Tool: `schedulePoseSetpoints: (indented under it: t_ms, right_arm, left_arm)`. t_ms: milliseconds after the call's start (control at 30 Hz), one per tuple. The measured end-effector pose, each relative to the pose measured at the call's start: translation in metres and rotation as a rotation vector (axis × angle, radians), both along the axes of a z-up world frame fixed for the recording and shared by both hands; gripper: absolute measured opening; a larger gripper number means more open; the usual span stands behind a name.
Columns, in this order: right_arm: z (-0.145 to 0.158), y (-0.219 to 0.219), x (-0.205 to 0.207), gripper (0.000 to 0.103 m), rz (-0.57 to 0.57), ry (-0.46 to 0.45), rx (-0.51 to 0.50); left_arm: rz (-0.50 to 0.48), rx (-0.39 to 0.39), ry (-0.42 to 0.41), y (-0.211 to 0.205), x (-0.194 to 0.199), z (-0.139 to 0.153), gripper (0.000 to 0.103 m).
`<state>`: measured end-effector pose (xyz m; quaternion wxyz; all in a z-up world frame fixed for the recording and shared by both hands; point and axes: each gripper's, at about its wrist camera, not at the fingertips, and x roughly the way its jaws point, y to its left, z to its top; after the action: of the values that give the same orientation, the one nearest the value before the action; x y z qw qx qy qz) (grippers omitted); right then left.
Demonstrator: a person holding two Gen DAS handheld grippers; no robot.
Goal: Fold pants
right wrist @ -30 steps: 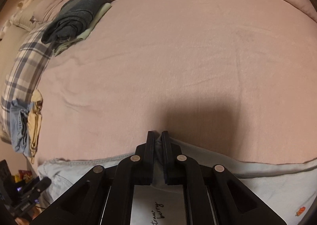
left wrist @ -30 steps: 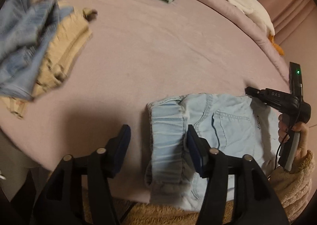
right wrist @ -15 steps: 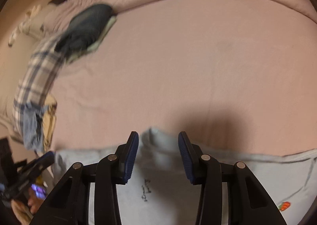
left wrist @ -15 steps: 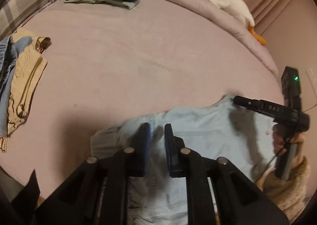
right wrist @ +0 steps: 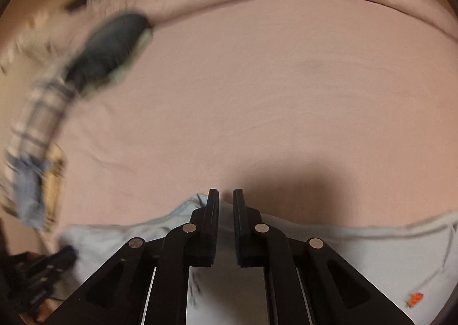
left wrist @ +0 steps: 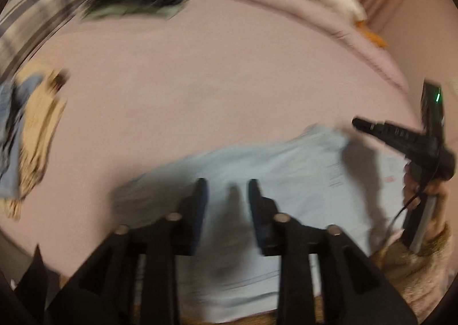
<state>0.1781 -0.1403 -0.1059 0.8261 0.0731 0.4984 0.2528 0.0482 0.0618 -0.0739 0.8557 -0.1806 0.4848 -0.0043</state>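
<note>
Right wrist view – pants [right wrist: 357,262], dark script unreadable, strawberry motif [right wrist: 415,298]

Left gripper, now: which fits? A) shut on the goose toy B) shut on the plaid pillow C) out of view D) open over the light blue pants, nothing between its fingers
D: the left gripper has its fingers spread with a clear gap, over the light blue pants on the pink bed, and no cloth pinched between them.
</note>
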Motion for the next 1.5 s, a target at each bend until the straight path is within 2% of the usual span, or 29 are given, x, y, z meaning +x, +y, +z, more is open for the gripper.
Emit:
schedulePoseSetpoints:
  t_ms: [33,67,100,133,200,300,400,467,567,633,767,1000,1100,1200,1267,1300,1367,1500]
  right_arm:
    - [0.011,-0.028,-0.002,0.022,-0.044,-0.018,0.005]
    - [0.018,-0.054,-0.003,0.031,-0.089,-0.026,0.008]
    - [0.023,-0.078,-0.003,0.052,-0.135,-0.029,0.012]
    - [0.027,-0.105,-0.003,0.058,-0.194,-0.030,0.014]
    - [0.032,-0.168,-0.005,0.060,-0.337,-0.043,0.002]
    - [0.026,-0.248,-0.006,0.060,-0.538,-0.029,-0.056]
    - [0.012,-0.312,-0.005,0.060,-0.674,0.006,-0.120]
    - [0.000,-0.339,-0.001,0.060,-0.727,0.040,-0.123]
    - [-0.017,-0.357,0.006,0.060,-0.781,0.075,-0.138]
    - [-0.021,-0.357,0.007,0.060,-0.796,0.059,-0.143]
    - [-0.024,-0.354,0.007,0.060,-0.798,0.021,-0.087]
    - [-0.032,-0.351,0.024,0.060,-0.767,0.007,-0.172]
    - [-0.039,-0.355,0.028,0.042,-0.779,0.021,-0.217]
    - [-0.038,-0.357,0.023,0.036,-0.778,0.009,-0.213]
    - [-0.037,-0.357,0.023,0.025,-0.774,0.003,-0.235]
    - [-0.036,-0.357,0.021,0.016,-0.776,-0.003,-0.247]
    - [-0.032,-0.360,0.020,0.008,-0.791,-0.015,-0.239]
    - [-0.024,-0.360,0.014,0.007,-0.822,-0.057,-0.237]
  left_arm:
    - [-0.022,-0.027,-0.022,-0.007,0.006,0.006,0.044]
    - [-0.043,-0.050,-0.036,-0.016,0.014,0.009,0.044]
    - [-0.069,-0.067,-0.039,-0.027,0.025,0.010,0.044]
    - [-0.089,-0.076,-0.037,-0.038,0.035,0.008,0.042]
    - [-0.128,-0.107,-0.024,-0.060,0.057,-0.001,0.042]
    - [-0.181,-0.169,0.021,-0.092,0.088,-0.019,0.035]
    - [-0.190,-0.122,0.038,-0.112,0.111,-0.032,0.030]
    - [-0.178,-0.091,0.071,-0.119,0.125,-0.041,0.028]
    - [-0.155,-0.065,0.115,-0.117,0.134,-0.057,0.019]
    - [-0.157,-0.046,0.106,-0.119,0.135,-0.056,0.019]
    - [-0.165,-0.011,0.098,-0.124,0.135,-0.056,0.019]
    - [-0.154,-0.005,0.099,-0.128,0.134,-0.061,0.019]
    - [-0.152,0.001,0.098,-0.127,0.129,-0.062,0.020]
    - [-0.150,0.004,0.099,-0.126,0.128,-0.061,0.020]
    - [-0.149,0.006,0.099,-0.127,0.127,-0.062,0.020]
    - [-0.148,0.008,0.099,-0.126,0.126,-0.062,0.020]
    - [-0.144,0.010,0.100,-0.126,0.126,-0.062,0.020]
    - [-0.144,0.014,0.099,-0.128,0.126,-0.062,0.020]
